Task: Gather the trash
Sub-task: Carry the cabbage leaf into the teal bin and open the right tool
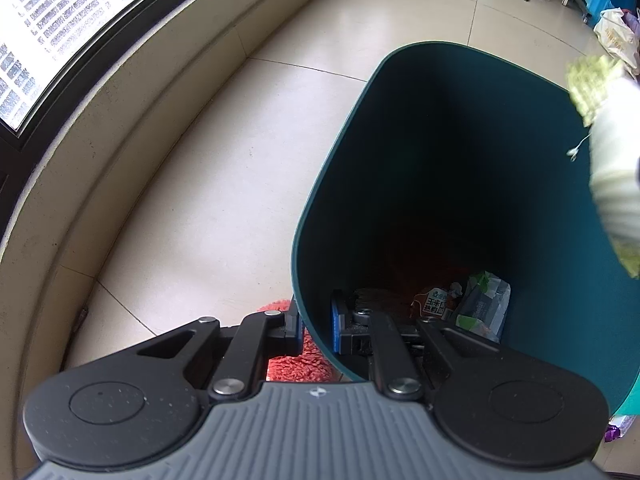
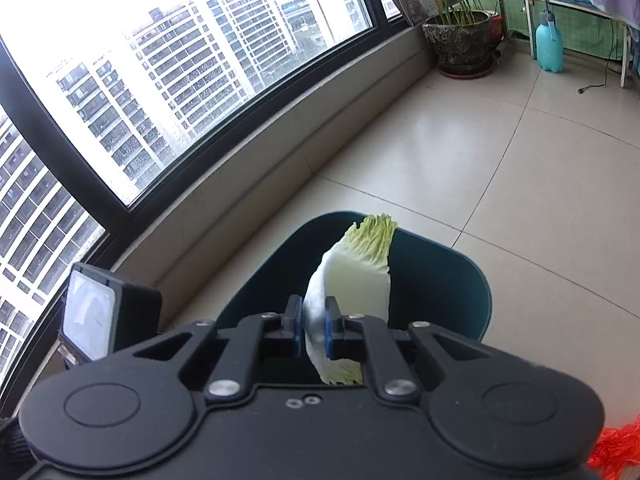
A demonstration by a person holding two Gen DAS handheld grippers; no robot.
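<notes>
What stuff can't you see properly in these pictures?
- Bottom of the dark teal plastic bin: left wrist view, too dark beyond the crumpled snack wrappers.
- White and green cabbage piece: lower end hidden behind the right gripper; cut off by the edge in the left view.
- Orange fluffy mat: mostly hidden by the left gripper and bin.

The deep middle of the teal bin (image 1: 580,280) is lost in shadow, so only a few crumpled wrappers (image 1: 476,304) show at the bottom, their print too small to read. The bin's near wall hides part of the left tool (image 1: 316,326) clamped on it. The cabbage piece (image 1: 608,152) is blurred and cut off by the right edge. From the right wrist, the right tool (image 2: 310,326) covers the cabbage's lower part, and an orange object (image 2: 618,454) is cropped at the corner, unidentifiable.
</notes>
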